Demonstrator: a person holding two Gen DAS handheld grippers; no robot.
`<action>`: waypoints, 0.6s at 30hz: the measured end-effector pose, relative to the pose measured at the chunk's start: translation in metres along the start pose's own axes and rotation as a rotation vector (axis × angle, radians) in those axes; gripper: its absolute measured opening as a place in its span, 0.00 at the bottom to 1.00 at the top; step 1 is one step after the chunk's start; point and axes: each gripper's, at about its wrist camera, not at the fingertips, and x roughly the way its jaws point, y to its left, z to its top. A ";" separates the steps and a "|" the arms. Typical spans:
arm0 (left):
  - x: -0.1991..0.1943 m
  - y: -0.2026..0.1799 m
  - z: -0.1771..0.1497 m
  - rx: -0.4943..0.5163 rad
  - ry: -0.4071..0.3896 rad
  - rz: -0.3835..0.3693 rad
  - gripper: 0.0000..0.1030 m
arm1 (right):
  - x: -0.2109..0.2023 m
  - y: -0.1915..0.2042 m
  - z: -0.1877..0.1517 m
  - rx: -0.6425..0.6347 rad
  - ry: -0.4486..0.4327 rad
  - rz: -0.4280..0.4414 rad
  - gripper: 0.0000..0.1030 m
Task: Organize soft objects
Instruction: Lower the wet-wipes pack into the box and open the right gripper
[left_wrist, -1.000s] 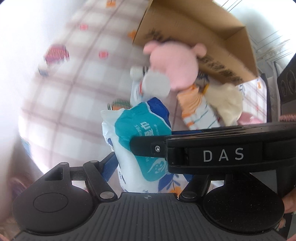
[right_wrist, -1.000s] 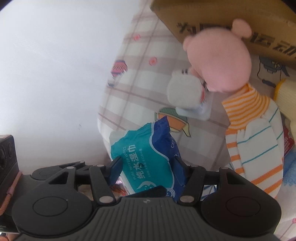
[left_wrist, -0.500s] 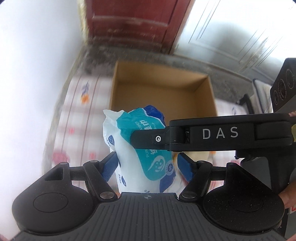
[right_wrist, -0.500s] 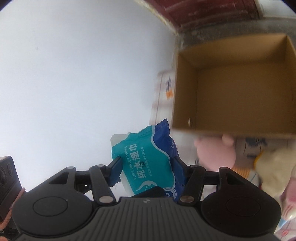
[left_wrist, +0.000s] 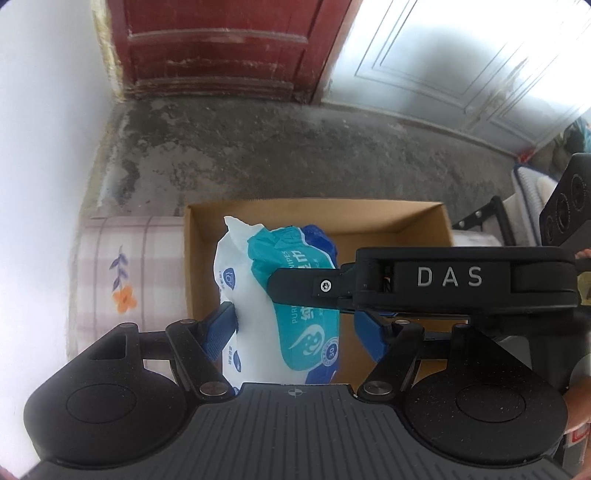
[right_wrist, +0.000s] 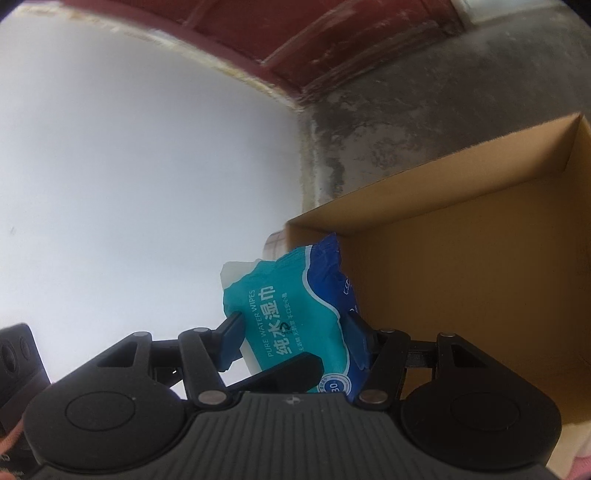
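surface: bed (left_wrist: 129, 258) under a pale plaid sheet with flower print, left of frame
on it: open cardboard box (left_wrist: 388, 218), centre of frame
beyond: grey concrete floor (left_wrist: 258, 155), upper frame

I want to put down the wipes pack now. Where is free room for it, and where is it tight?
The cardboard box shows a bare brown floor between its far wall and right wall, as far as visible. Beside the box's left wall, the checked cloth has a narrow free strip to the white wall. It is tight at the wipes pack, where both hand-held grippers grip it.
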 end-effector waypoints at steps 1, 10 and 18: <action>0.010 0.003 0.004 -0.001 0.011 -0.004 0.68 | 0.007 -0.006 0.006 0.015 0.000 -0.005 0.61; 0.071 0.022 0.019 0.003 0.078 0.021 0.68 | 0.070 -0.060 0.029 0.151 0.001 -0.030 0.61; 0.070 0.029 0.011 -0.004 0.075 -0.002 0.67 | 0.097 -0.085 0.024 0.229 0.001 0.010 0.59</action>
